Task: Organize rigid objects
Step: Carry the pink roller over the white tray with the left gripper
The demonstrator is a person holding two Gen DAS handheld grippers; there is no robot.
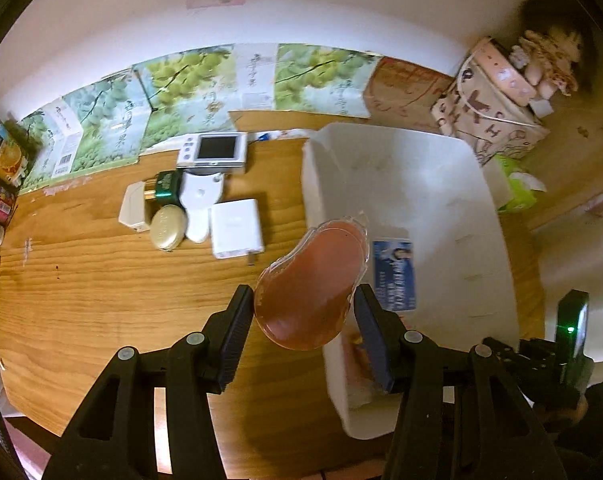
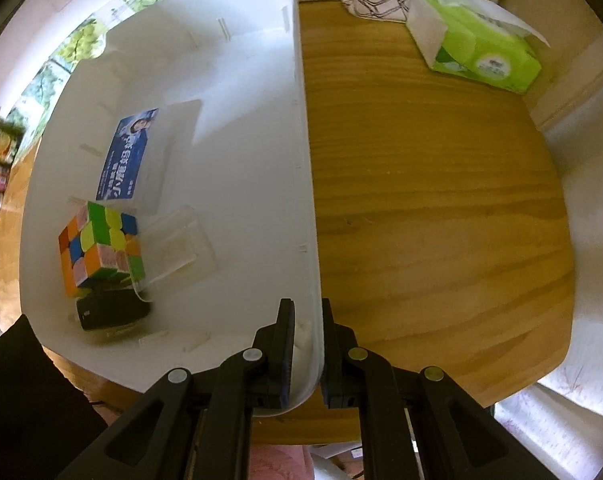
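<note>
My left gripper [image 1: 303,312] pinches a pink case [image 1: 313,284] by its edges; it could slip short of the bin [image 1: 441,168] ahead. My right gripper [image 2: 306,344], clamped on the bin's wall, could tip it.

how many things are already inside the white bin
4 visible: a blue printed card toward the far end, a colour cube, a clear plastic case beside the cube, and a black object nearest the camera. More may be hidden.

Black box [image 2: 111,312] half under the cube [image 2: 101,248]; print on blue card [image 1: 395,276] blurred, unreadable.
</note>
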